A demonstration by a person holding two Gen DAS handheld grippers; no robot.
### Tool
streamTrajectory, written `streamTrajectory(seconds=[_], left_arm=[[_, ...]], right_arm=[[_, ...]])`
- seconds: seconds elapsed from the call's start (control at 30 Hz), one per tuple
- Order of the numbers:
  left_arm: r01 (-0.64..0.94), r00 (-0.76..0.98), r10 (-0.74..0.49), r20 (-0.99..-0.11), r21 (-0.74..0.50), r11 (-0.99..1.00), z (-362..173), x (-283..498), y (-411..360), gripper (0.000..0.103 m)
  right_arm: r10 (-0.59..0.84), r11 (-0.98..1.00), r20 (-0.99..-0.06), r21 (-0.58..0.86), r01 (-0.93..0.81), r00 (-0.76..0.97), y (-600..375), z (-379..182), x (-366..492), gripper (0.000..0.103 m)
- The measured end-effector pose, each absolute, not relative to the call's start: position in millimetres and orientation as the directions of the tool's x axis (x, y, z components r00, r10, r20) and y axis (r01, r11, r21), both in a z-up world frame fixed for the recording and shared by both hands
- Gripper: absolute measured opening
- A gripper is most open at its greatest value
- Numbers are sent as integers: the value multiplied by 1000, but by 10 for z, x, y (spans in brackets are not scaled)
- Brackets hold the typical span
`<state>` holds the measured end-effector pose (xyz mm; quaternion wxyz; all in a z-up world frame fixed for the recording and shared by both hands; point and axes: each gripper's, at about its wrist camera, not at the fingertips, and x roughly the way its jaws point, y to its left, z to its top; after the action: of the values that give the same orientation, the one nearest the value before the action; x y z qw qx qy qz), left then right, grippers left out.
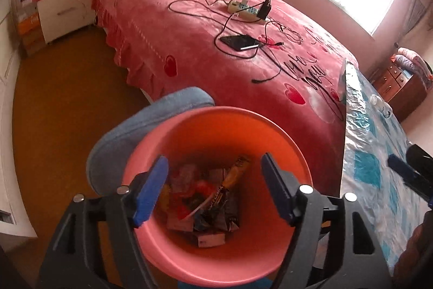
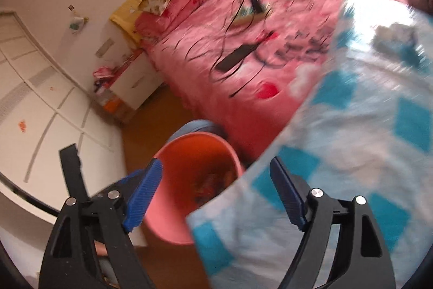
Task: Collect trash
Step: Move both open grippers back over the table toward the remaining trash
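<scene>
A pink bin (image 1: 286, 153) stands on the floor beside the table, with several wrappers and small boxes (image 1: 211, 205) in its bottom. My left gripper (image 1: 213, 188) hangs open and empty right above the bin's mouth. My right gripper (image 2: 216, 194) is open and empty over the table's near corner, with the bin (image 2: 173, 207) below and to its left. Its blue finger also shows at the right edge of the left wrist view (image 1: 403, 169). A crumpled bit of trash (image 2: 392, 37) lies blurred on the far part of the table.
The table (image 1: 379, 153) has a blue and white checked cover. A bed (image 1: 189, 45) with a pink blanket holds a power strip (image 1: 243, 10), cables and a phone (image 1: 239, 42). A blue cushioned stool (image 1: 151, 121) stands behind the bin. A white nightstand (image 1: 65, 10) is at far left.
</scene>
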<state>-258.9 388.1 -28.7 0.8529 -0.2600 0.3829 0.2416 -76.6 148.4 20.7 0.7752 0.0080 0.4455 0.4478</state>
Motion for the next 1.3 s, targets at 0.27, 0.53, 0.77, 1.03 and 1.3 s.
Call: streamTrajectory(seconds=[0.27,0.53,0.77,1.03,1.3], left_arm=[[-572,619,227,-752,-233,786,-105,-2506,3706,79],[-532,636,212,-742,-223,817,36,-2393,3504,81],[-482,661,190,-726,-217,849,173,-2257,3283,82],[-413,684,147,-714,-213,885,314,-2092,2992,83],[-343,697,116,-708,-188,920,418,-1887,2626,87]], right_arm=[[671,663,-640,292,-689,375,1050,422,-798,90],[633,711,-627,239,-661,454,723,465,-804,91],[604,752,-621,239,-614,499,484,480,-740,91],[555,801,-618,215,-559,557,185,482,-670,91],[514,838,-607,205,-506,605,-129,485,-611,91]])
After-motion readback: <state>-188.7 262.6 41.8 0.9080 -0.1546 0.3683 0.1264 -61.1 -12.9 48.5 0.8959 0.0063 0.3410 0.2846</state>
